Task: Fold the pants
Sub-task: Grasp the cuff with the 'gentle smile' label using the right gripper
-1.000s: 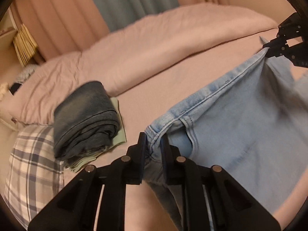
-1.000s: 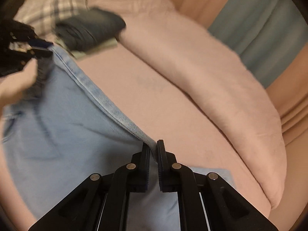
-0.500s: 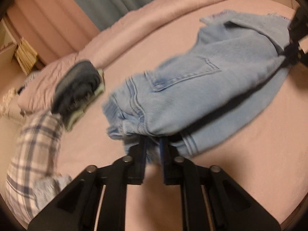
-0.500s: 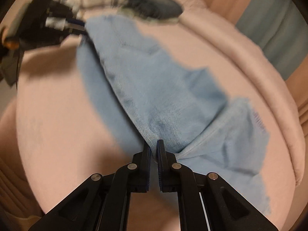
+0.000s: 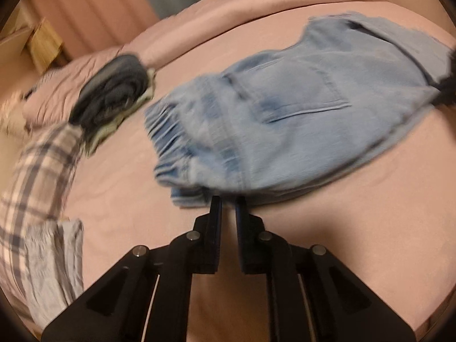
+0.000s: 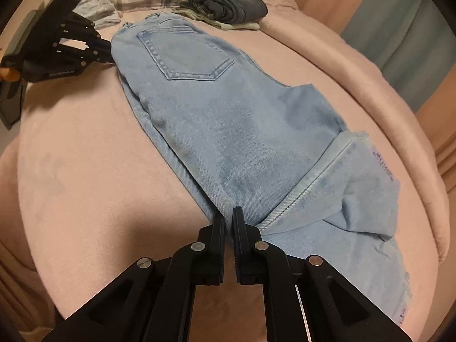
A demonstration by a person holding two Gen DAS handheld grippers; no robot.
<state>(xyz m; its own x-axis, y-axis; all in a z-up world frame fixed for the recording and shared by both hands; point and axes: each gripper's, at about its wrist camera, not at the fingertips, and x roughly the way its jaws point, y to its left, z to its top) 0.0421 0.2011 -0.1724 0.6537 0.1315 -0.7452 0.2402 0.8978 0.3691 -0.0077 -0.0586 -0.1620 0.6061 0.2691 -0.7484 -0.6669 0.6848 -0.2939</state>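
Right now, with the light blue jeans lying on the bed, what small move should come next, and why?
Probably open the right gripper. The jeans already lie lengthwise on the bed, pocket side up, and its fingers still pinch the edge near the leg fold. The left gripper at the waistband appears to have a small gap, though blur hides whether cloth remains in it.

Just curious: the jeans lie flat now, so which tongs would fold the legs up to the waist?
Probably the right tongs: they pinch the jeans at the leg end. The left tongs sit at the waistband.

Motion blur smears the jeans (image 5: 285,119) and folded clothes (image 5: 114,94).
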